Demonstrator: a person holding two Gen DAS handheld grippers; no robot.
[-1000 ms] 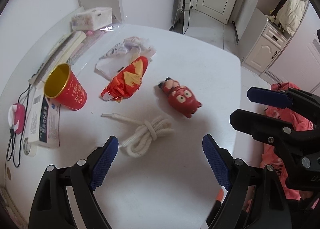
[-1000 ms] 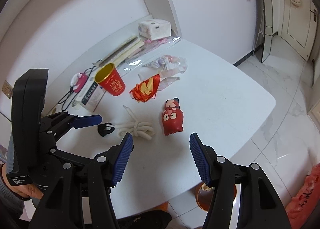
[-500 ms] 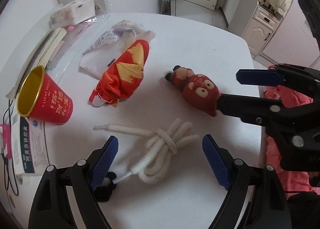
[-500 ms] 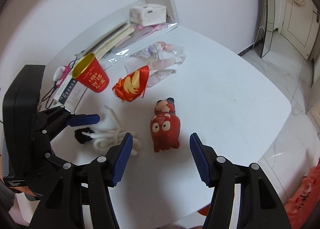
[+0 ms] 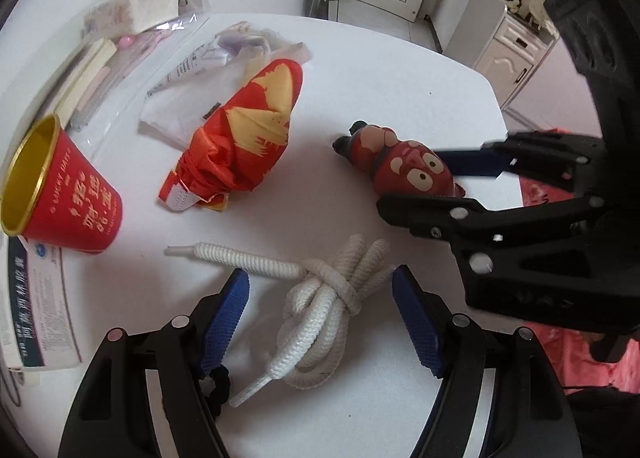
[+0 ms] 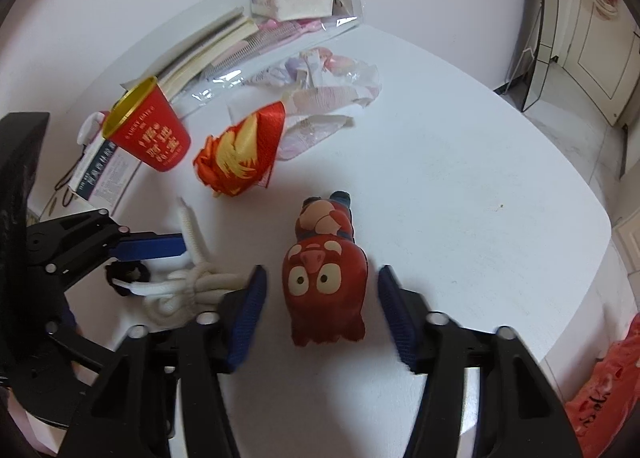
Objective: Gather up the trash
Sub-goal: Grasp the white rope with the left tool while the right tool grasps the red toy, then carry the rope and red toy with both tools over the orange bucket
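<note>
On the white table [image 5: 380,70] lies a knotted white rope [image 5: 324,306], and my left gripper [image 5: 320,318] hangs low over it. Its blue pads stand on either side of the bundle, apart from it, and the jaws are closing. A red cartoon pig toy [image 6: 324,278] lies on its back to the right of the rope. My right gripper [image 6: 320,310] straddles the toy's body with a small gap at each pad, and its jaws are closing too. In the left wrist view, that right gripper [image 5: 448,186] reaches in around the toy [image 5: 412,174].
A red paper cup [image 5: 64,194], a crumpled red and gold bag [image 5: 244,134] and torn plastic wrappers [image 5: 224,58] lie further back. A tissue box [image 5: 136,6] and books line the wall. A black hair tie [image 5: 218,382] sits by my left finger. A red bag [image 6: 600,378] lies beyond the table's right edge.
Both grippers have sunk toward the table and their jaws have narrowed. The rope now lies between the left pads and the toy between the right pads.
</note>
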